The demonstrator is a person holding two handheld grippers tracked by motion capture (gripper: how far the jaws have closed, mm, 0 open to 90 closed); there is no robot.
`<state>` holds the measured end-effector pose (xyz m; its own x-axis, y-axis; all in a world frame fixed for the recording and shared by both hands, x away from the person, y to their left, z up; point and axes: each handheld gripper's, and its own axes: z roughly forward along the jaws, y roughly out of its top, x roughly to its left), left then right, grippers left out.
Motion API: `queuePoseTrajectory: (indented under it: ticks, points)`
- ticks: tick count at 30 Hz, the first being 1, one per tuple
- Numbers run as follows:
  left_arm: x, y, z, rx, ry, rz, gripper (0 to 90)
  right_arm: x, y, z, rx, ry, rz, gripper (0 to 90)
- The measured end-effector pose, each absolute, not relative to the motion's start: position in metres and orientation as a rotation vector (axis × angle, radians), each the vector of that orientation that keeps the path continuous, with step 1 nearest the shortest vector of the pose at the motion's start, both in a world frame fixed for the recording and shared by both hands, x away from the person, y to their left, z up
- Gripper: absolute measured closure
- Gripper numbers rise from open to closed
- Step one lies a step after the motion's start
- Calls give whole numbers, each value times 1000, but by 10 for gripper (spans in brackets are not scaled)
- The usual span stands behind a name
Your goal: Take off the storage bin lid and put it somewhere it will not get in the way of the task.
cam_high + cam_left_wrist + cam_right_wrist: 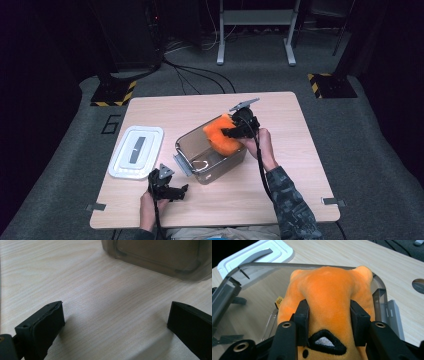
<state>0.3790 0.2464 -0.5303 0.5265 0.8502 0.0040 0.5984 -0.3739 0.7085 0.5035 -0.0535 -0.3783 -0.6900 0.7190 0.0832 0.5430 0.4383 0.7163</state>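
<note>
Right gripper (329, 315) pinching the orange plush toy (329, 292), centre of frame, half over the rim of the clear plastic box (190, 142). Left gripper (115, 322) spread wide, nothing between, resting at lower left on the table (295, 145). Likely snag: soft bulk catching the rim, tilting or shoving the unheld box. White lid (136, 151) apart at left.

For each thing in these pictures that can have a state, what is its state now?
Orange plush toy: gripped, partly inside the bin.
Clear plastic bin: open, lid off, upright on the table.
White lid: lying flat on the table, left of the bin.
Right gripper: shut on the plush toy, pads pressing its sides.
Left gripper: open, nothing between the jaws.
</note>
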Motion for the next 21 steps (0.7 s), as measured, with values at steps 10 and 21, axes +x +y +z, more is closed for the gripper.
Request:
queuePoseTrajectory:
  ticks: [10,21]
  points:
    - [379,246,-530,2106,1171,491,7,508,-49,-385,1114,2500,1039,490]
    - [379,246,-531,2100,1175,496,7,512,-43,-393,1134,2539,955,403]
